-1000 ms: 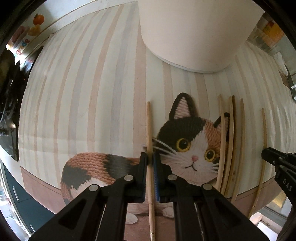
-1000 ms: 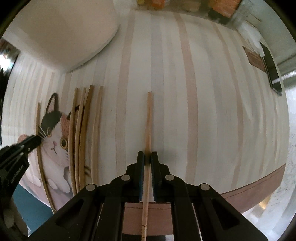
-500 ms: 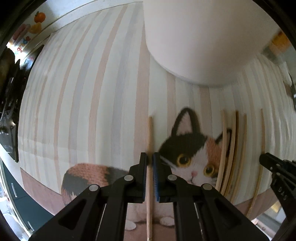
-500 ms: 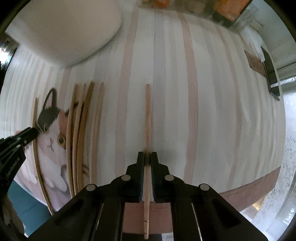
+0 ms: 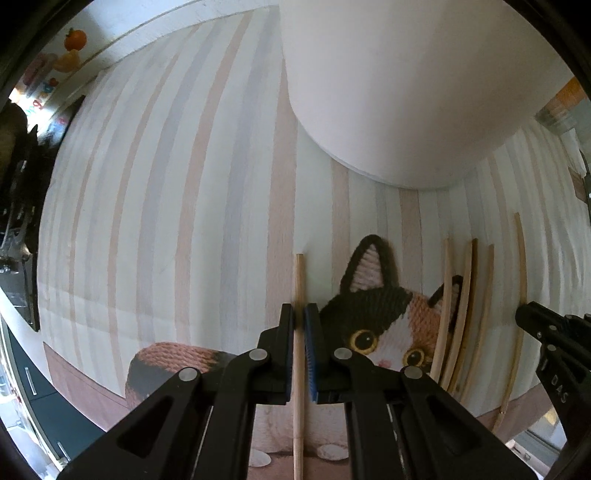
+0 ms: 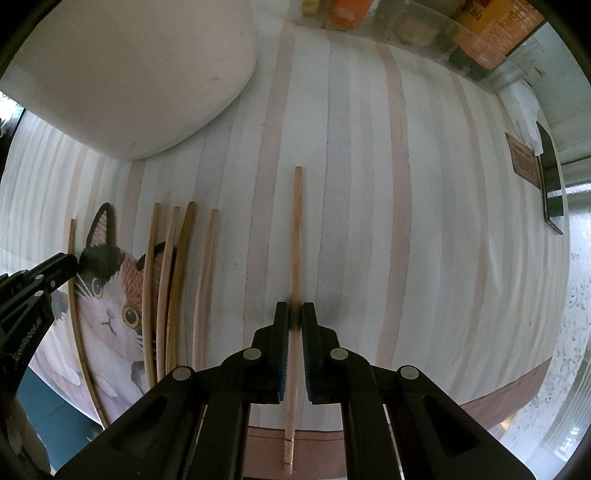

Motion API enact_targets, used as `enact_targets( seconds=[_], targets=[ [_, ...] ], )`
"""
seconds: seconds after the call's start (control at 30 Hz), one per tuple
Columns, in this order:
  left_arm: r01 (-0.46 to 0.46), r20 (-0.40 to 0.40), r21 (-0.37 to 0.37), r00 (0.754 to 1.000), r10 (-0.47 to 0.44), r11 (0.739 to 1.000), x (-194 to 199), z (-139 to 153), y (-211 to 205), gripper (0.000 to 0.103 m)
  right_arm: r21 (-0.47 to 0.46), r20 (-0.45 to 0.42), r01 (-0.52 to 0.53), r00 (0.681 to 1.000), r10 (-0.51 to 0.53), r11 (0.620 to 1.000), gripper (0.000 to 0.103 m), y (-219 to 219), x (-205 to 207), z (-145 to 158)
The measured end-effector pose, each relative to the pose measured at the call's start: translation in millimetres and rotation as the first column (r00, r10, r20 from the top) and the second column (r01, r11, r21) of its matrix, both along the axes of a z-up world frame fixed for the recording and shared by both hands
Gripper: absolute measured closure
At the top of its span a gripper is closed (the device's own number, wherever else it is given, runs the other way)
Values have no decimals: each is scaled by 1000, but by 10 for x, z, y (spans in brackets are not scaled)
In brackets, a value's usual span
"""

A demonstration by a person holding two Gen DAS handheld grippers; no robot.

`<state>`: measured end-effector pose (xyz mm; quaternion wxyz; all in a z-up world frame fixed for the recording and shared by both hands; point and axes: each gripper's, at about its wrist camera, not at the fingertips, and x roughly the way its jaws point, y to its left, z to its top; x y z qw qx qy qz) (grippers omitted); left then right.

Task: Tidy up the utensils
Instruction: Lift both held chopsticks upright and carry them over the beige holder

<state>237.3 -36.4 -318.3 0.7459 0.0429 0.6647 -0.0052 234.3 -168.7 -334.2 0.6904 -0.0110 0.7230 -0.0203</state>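
Observation:
My left gripper is shut on a wooden chopstick that runs straight away from me over the striped cat-print mat. My right gripper is shut on a second, longer-looking chopstick above the mat's plain stripes. Several loose chopsticks lie side by side between the two grippers, partly over the cat's face; they show as chopsticks in the right wrist view. Each gripper shows at the edge of the other's view: the right gripper and the left gripper.
A big white round container stands on the mat just beyond the chopsticks, also the white container in the right wrist view. Boxes and jars line the far edge. The mat's brown border runs close to me.
In the left wrist view the white container looms larger and the mat has slid down the picture; the held chopstick's far end sits nearer the fingers. The right view has barely shifted.

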Motion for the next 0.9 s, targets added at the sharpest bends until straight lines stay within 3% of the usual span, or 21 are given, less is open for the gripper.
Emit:
enact_targets(
  seconds=[0.2, 0.37, 0.5, 0.9],
  targets=[
    [-6, 101, 12, 995, 5, 1000, -161, 316, 12, 100, 0, 52, 27, 998, -27, 1000, 96, -120, -104, 43],
    [-24, 207, -15, 978, 26, 1000, -267, 785, 70, 100, 22, 173, 40, 984, -44, 999, 96, -171, -195, 420],
    [-55, 307, -26, 950, 61, 998, -360, 1198, 183, 100, 47, 262, 48, 963, -59, 998, 96, -227, -231, 760],
    [-124, 472, -135, 864, 174, 983, -337, 2138, 592, 100, 140, 489, 55, 864, -117, 989, 96, -373, -41, 1809]
  ],
)
